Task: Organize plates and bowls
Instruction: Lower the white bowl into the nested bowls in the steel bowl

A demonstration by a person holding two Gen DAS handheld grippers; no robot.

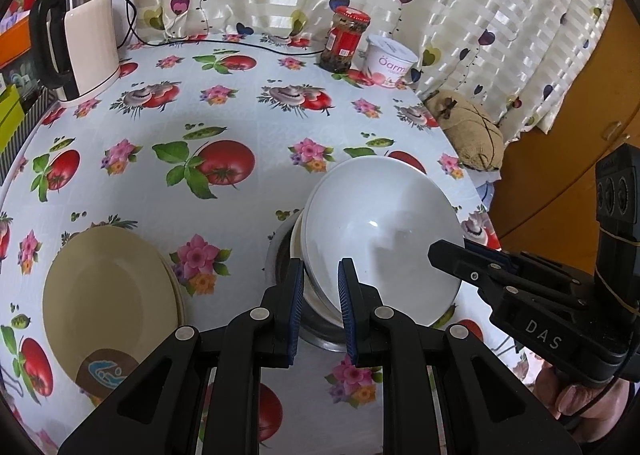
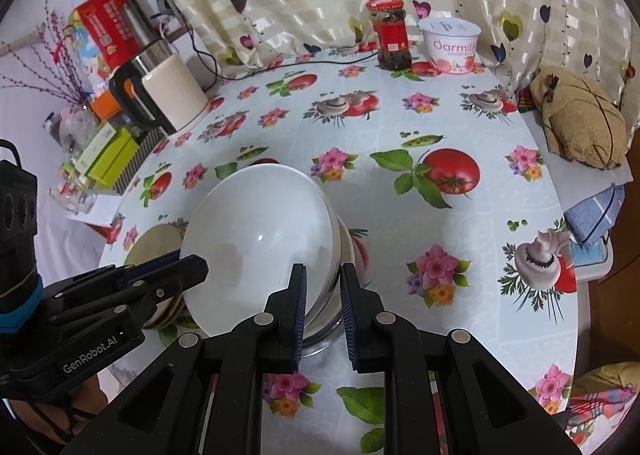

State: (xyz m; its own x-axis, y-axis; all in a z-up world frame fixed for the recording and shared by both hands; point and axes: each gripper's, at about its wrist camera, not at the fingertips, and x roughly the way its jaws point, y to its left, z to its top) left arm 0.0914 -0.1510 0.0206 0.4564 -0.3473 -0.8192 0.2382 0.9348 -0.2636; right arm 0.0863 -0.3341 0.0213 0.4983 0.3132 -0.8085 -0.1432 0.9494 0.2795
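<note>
Your left gripper (image 1: pixel 319 311) and right gripper (image 2: pixel 323 311) both pinch the rim of the white bowl (image 1: pixel 384 239), jaws narrow on opposite sides, tilted over a steel bowl (image 1: pixel 280 255) on the desk (image 1: pixel 240 95). The steel bowl is mostly hidden. The cream plates (image 1: pixel 108 303) lie well apart, cut off by your left gripper.

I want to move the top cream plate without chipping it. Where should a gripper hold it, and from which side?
Grip the rim of the top cream plate, one finger over and one under its lip. It lies flat on the table, so the middle offers nothing to pinch. Probably come from the side facing the white bowl, where its edge shows clear.
</note>
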